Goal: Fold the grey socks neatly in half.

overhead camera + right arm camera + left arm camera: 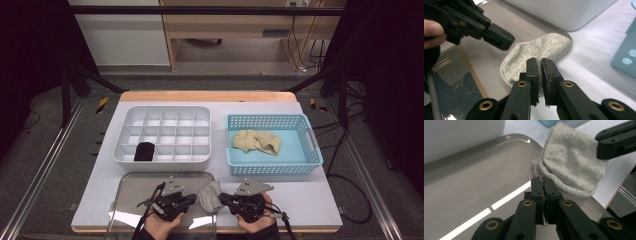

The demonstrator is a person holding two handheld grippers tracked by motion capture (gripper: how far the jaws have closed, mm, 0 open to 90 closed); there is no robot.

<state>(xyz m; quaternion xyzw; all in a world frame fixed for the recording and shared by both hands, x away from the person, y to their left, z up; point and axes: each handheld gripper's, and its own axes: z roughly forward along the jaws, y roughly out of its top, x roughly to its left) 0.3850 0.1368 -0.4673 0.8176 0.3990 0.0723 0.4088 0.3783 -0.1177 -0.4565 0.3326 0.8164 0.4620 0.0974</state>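
white table, grey sock (211, 196) lying across metal tray (127, 200) rim, right gripper (223, 198) fingers pinching it, left gripper (191, 199) fingers pressed together

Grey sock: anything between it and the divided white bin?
Nothing visible. The grey sock is pinched from both sides by the left gripper and the right gripper, at the metal tray's right edge. The white bin sits just behind the tray; most of its cells look empty, and one holds a black roll.

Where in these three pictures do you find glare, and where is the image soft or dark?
High view: dark at both sides, white glare on the metal tray. Left gripper view: bright streak on the tray; grey sock sharp, near jaws soft. Right gripper view: the person's thumb is blurred.
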